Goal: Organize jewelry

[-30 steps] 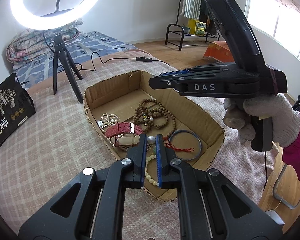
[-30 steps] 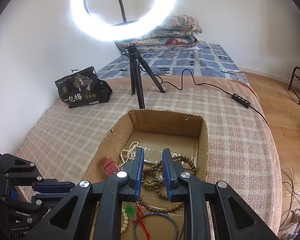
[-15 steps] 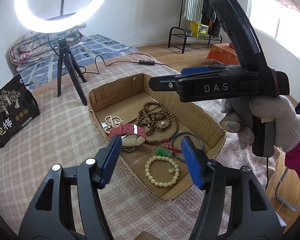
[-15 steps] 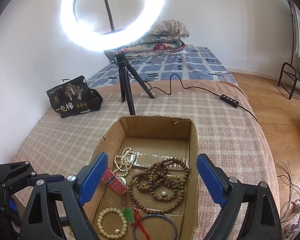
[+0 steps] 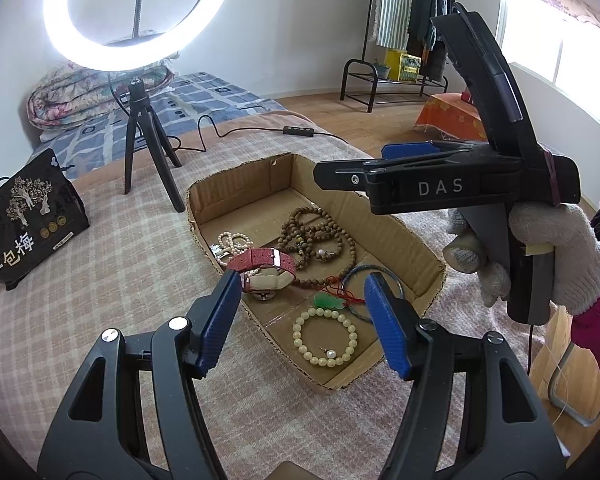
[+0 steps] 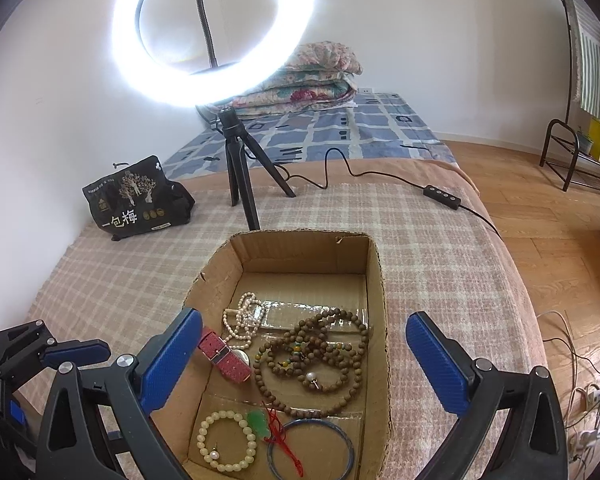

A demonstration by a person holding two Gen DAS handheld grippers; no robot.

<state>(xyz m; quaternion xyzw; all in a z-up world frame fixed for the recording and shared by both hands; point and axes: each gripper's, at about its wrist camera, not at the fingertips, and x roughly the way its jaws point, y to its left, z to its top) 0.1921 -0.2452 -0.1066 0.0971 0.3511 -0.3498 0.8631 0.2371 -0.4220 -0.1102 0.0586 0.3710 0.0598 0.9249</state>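
Now | left claw (image 5: 302, 304) released, empty | right claw (image 6: 304, 360) released, empty | cream bead bracelet (image 5: 325, 336) lying in cardboard box (image 5: 416, 240) beside blue bangle (image 5: 374, 286)

Left wrist view: looks forward and down along its own fingers from the near corner of the cardboard box (image 5: 404, 240), close above the plaid blanket (image 5: 100, 280), facing the ring light (image 5: 140, 16) and far wall. Right wrist view: looks lengthwise down the cardboard box (image 6: 376, 280) from its short end, equally near. Shared: box contents, ring light (image 6: 216, 28), black bag (image 6: 136, 200).
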